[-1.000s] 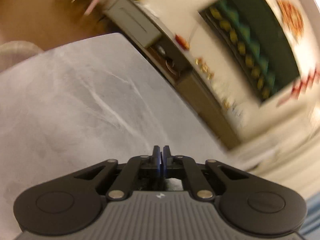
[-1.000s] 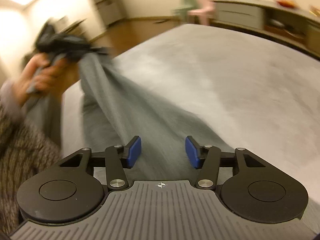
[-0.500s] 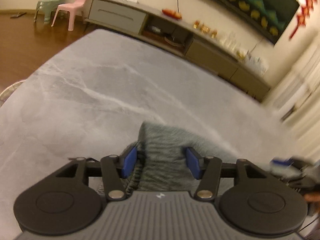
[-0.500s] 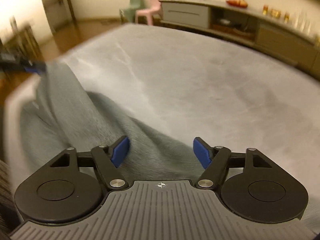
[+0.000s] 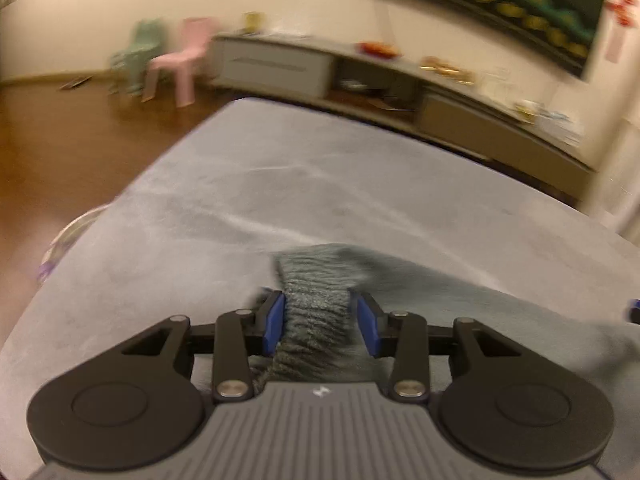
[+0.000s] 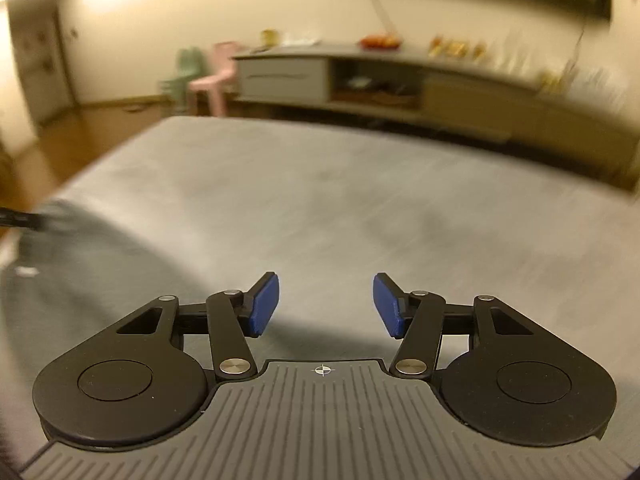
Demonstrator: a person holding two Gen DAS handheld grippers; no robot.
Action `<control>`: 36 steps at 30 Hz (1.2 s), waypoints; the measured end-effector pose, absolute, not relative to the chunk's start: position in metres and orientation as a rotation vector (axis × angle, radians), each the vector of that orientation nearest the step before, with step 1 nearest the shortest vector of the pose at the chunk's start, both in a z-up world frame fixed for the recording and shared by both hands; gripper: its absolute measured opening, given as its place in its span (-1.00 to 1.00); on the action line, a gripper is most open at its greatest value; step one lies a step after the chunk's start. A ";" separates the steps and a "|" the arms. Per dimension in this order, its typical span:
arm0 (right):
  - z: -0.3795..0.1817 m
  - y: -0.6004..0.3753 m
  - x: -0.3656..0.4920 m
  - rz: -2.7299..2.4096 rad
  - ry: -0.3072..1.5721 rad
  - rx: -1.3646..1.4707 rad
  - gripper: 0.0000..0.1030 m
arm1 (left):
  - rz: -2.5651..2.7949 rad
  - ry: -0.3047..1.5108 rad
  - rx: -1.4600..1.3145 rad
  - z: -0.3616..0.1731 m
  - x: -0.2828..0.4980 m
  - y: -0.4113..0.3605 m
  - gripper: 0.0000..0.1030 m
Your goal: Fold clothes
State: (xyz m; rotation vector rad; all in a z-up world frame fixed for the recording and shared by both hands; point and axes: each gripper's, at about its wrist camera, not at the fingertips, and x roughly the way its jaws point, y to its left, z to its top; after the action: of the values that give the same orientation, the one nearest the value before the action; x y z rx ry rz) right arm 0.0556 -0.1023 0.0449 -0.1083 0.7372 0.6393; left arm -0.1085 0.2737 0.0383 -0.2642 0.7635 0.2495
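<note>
A grey knit garment lies bunched on the grey padded surface. Its ribbed hem stands up between the blue pads of my left gripper. The jaws are closing around it, the left pad against the rib and a thin gap at the right pad. In the right wrist view the garment spreads low at the left. My right gripper hovers over the bare surface beside it. Its jaws are closing with nothing between them.
A long low sideboard runs along the far wall, with a pink chair and a green chair to its left. Wooden floor borders the surface on the left, where a round pale object sits.
My left gripper went from shut and rolled over bare surface to level and open, with the ribbed hem between its jaws. In the right view the lifted garment dropped down to the left.
</note>
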 end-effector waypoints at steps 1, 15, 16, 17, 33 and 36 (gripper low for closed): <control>0.040 -0.105 0.050 0.654 0.767 -0.100 0.04 | 0.211 0.759 -0.245 0.040 -0.111 0.267 -0.25; -0.011 -0.245 0.066 0.074 0.805 -0.208 0.11 | 0.248 0.894 -0.089 0.014 -0.114 0.244 -0.43; -0.011 -0.256 0.062 0.062 0.804 -0.167 0.08 | 0.235 0.875 -0.082 0.022 -0.118 0.238 -0.40; -0.008 -0.262 0.054 0.089 0.799 -0.115 0.05 | 0.211 0.848 -0.079 0.032 -0.123 0.232 -0.35; -0.005 -0.298 0.011 0.202 0.755 -0.125 0.13 | 0.409 0.787 -0.257 0.050 -0.170 0.274 0.02; 0.006 -0.307 -0.011 0.305 0.732 -0.086 0.23 | 0.273 0.761 -0.231 0.052 -0.171 0.242 0.08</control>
State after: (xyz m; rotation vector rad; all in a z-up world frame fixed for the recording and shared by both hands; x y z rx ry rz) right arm -0.0108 -0.3066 0.0057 -0.0864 0.7325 0.3047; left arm -0.1710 0.2418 0.0520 -0.2313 0.7609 0.2728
